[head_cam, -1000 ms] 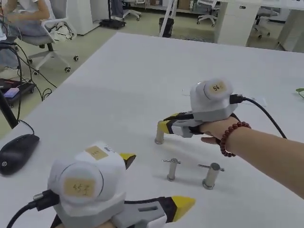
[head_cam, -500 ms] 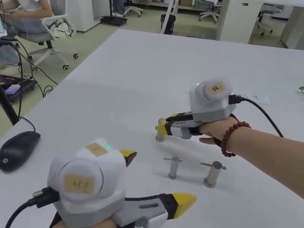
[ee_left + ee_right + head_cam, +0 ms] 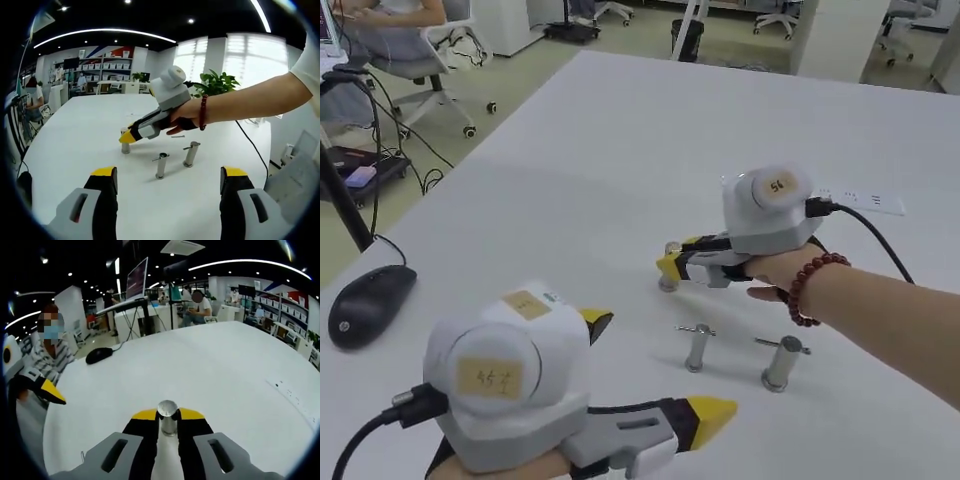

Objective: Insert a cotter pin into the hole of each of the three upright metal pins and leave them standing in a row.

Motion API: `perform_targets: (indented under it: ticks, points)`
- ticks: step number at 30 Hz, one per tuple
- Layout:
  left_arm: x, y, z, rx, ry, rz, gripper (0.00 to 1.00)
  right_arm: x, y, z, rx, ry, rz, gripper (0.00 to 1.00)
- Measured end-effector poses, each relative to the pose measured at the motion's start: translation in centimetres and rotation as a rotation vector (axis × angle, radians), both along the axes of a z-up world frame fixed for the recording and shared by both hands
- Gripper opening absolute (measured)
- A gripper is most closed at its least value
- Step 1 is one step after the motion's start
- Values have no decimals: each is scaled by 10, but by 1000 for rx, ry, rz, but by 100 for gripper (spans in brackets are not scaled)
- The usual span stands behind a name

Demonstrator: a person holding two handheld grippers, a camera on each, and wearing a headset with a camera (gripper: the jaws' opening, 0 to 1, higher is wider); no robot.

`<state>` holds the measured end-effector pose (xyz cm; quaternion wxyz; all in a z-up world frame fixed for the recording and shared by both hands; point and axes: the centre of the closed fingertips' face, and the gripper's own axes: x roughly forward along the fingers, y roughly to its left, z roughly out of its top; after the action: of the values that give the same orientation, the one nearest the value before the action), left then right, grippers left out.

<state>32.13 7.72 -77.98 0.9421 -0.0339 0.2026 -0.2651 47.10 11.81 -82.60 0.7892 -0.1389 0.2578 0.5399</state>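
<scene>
One aim: keep far pin [image 3: 167,425], pinched by right gripper [image 3: 670,267], upright, hole facing spread left gripper [image 3: 168,172], clear of cottered pin [image 3: 697,345].

A wide white workbench [image 3: 570,150] stands in a bright open-plan office with an olive floor [image 3: 510,75], wheeled office chairs [image 3: 405,65], round ceiling spotlights [image 3: 190,21], tall bright windows [image 3: 242,52], a leafy potted plant [image 3: 220,82] and distant shelves [image 3: 97,75].
</scene>
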Motion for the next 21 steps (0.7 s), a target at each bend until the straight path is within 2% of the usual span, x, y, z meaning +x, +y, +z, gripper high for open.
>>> perform_targets:
  ticks: [4, 16, 21]
  points:
    - [0, 0, 0, 3, -1, -1, 84, 5, -1, -1, -7, -8, -11, 13]
    - [-1, -1, -1, 10, -1, -6, 84, 1, -11, 1, -26, -17, 1, 12]
    - [-1, -3, -1, 15, -2, -13, 84, -1, -19, 7, -30, -23, 1, 13]
